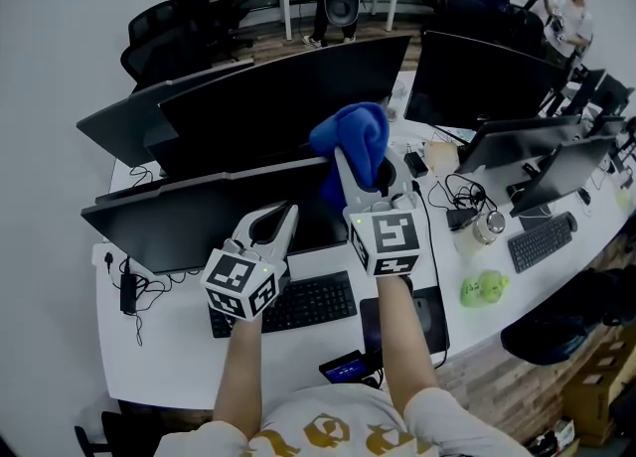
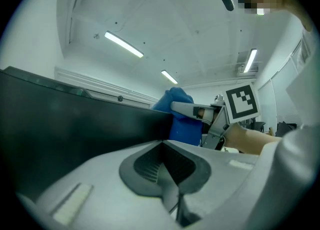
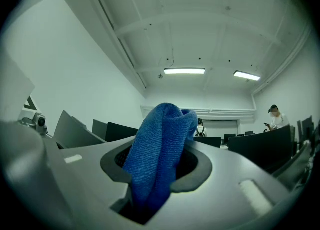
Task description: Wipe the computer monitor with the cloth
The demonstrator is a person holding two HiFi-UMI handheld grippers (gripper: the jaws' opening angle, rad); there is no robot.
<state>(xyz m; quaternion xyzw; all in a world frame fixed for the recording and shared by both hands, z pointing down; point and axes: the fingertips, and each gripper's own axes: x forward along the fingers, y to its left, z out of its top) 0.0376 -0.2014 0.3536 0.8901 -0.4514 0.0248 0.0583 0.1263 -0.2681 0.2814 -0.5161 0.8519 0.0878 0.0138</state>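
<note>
Holding blue cloth (image 1: 355,135) clamped in right hand-held gripper (image 1: 363,169), up by monitor (image 1: 258,107), at its 3 o'clock edge. Touching screen or not, can't tell. Left hand-held gripper (image 1: 281,219) at 7 o'clock of cloth, jaws together, nothing inside. Wiping looks barely begun, most of screen left.

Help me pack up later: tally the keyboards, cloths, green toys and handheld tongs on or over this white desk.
Black computer keyboards: 2
Blue fuzzy cloth: 1
Green plush-looking toy: 1
Grey handheld tongs (left tongs, right tongs): 2
Total: 6
</note>
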